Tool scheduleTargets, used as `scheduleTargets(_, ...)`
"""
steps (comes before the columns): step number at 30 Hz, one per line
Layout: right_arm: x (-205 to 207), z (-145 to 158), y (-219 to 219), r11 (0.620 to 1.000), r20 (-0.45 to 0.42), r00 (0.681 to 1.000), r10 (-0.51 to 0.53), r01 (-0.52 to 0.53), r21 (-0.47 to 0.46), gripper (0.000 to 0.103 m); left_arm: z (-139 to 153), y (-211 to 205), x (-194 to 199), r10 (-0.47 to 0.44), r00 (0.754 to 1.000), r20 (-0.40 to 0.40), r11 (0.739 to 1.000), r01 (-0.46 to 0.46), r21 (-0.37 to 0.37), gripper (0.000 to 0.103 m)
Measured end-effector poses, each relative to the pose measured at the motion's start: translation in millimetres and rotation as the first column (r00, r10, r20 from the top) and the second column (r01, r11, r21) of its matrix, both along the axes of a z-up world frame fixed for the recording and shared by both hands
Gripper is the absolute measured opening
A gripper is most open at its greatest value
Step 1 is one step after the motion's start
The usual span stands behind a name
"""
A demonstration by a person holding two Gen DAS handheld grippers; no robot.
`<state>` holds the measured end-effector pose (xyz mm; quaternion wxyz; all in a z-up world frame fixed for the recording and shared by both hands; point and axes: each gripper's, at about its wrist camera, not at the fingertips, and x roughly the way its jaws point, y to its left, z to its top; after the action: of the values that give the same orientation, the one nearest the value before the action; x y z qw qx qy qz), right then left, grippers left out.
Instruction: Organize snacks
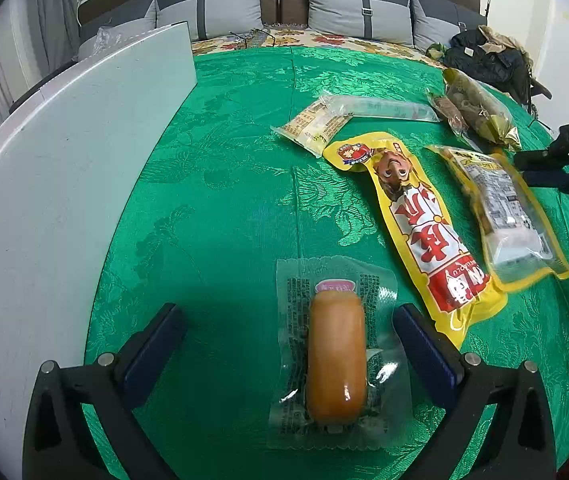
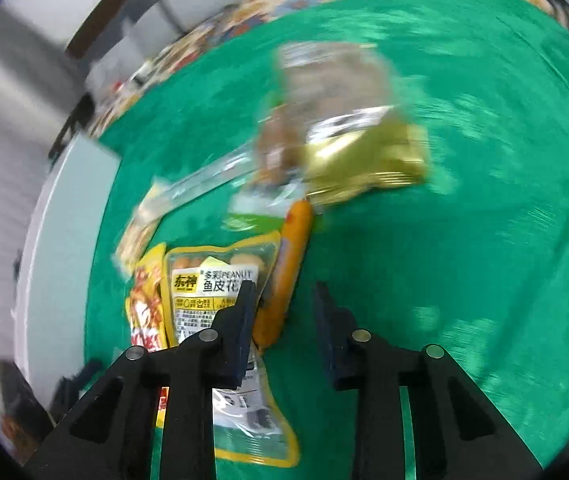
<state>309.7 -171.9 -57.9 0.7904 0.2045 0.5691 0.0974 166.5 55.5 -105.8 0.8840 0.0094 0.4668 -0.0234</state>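
While angled downward, left claw (image 1: 288, 320) agape astride sausage pack (image 1: 336, 356)

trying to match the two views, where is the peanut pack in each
Left wrist: peanut pack at right, label side down, beside the red-yellow pack.
Right wrist: peanut pack lower left, partly under the hand-held gripper.
Shared landmark: red-yellow pack, alongside it in both.

Both wrist views steep, close; share peanut pack (image 1: 502, 208).
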Motion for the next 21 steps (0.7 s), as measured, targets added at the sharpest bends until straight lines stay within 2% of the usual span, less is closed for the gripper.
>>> scheduleTargets(3, 0.5, 3.5, -4.3, 0.999, -0.01, 0.999, -0.037, 0.037, 0.013, 0.03, -0.1, 0.0, 0.0, 0.0, 1.0, 0.0, 1.0, 0.0, 0.0, 0.103)
scheduleTargets(6, -6.4, 4.1, -15.2, 0.985, -0.02, 0.985, -0.172, 0.172, 0.004, 0.03, -0.2, 0.1, 0.0, 0.0, 1.0, 0.001, 1.0, 0.0, 0.0, 0.103)
scheduleTargets(8, -12.5, 5.0, -19.6, 0.978, -0.008, 0.978, -0.21, 0.21, -0.019, 0.03, -0.2, 0.2, -0.1, 0.0, 1.0, 0.001, 1.0, 0.0, -0.001, 0.103)
scheduleTargets(13, -13.1, 1.3, -0.2, 0.993, 0.022, 0.997, -0.074, 0.076, -0.085, 0.035, -0.4, 0.5, -0.6, 0.001, 1.0, 0.001, 1.0, -0.001, 0.0, 0.103)
scheduleTargets(17, -6.5, -10.0, 11.9, 0.992, 0.011, 0.999, -0.037, 0.038, -0.118, 0.036, -0.4, 0.4, -0.5, 0.001, 1.0, 0.001, 1.0, -0.001, 0.0, 0.103)
scheduleTargets(19, -4.6, -7.4, 26.9, 0.974, 0.033, 0.998, 0.045, -0.036, -0.224, 0.034, 0.1, 0.7, -0.7, 0.0, 1.0, 0.002, 1.0, 0.0, -0.001, 0.103)
scheduleTargets(20, -5.0, -6.7, 36.9, 0.95, 0.031, 0.994, 0.107, -0.093, -0.298, 0.031, -0.7, 0.5, -0.5, 0.0, 1.0, 0.001, 1.0, 0.0, -0.002, 0.103)
scheduleTargets(21, -6.0, -6.7, 39.1, 0.939, 0.027, 0.99, 0.135, -0.119, -0.322, 0.023, -0.7, 1.1, -1.0, -0.003, 1.0, 0.0, 1.0, 0.003, -0.004, 0.103)
